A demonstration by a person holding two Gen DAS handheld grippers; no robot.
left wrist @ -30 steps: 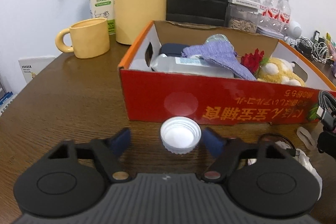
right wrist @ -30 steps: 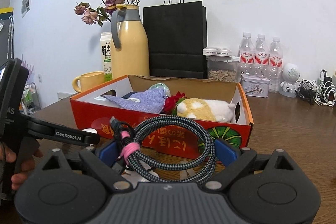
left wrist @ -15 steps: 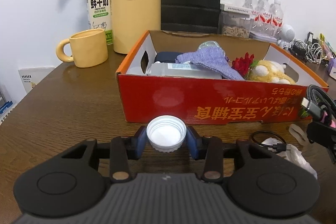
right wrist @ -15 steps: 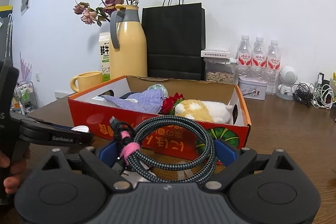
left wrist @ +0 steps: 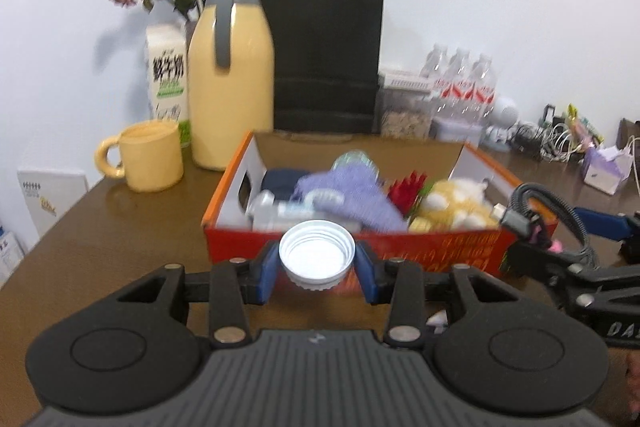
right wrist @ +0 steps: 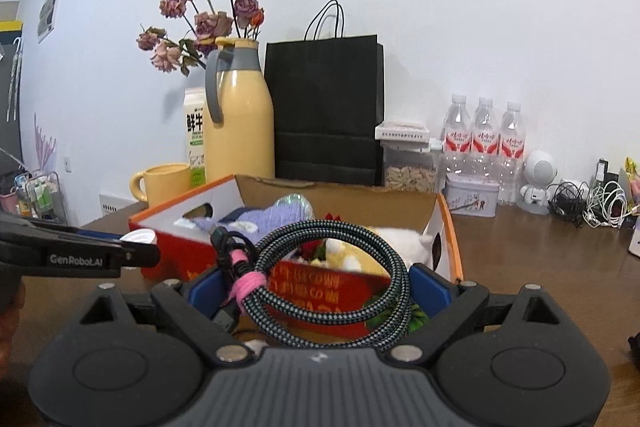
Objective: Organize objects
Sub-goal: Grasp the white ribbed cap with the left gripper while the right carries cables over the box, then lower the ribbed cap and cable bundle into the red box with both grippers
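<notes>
My left gripper (left wrist: 317,267) clamps the white cap (left wrist: 317,259), clear of the table (left wrist: 120,227), before the red box (left wrist: 400,247) rim at 12 o'clock. My right gripper (right wrist: 312,291) pinches 1 coiled cable (right wrist: 332,279), facing that rim.

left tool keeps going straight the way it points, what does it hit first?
Probably the near red wall of the cardboard box, just beyond the white cap held in the left tool. Depth is unclear; it might clear the rim.
</notes>
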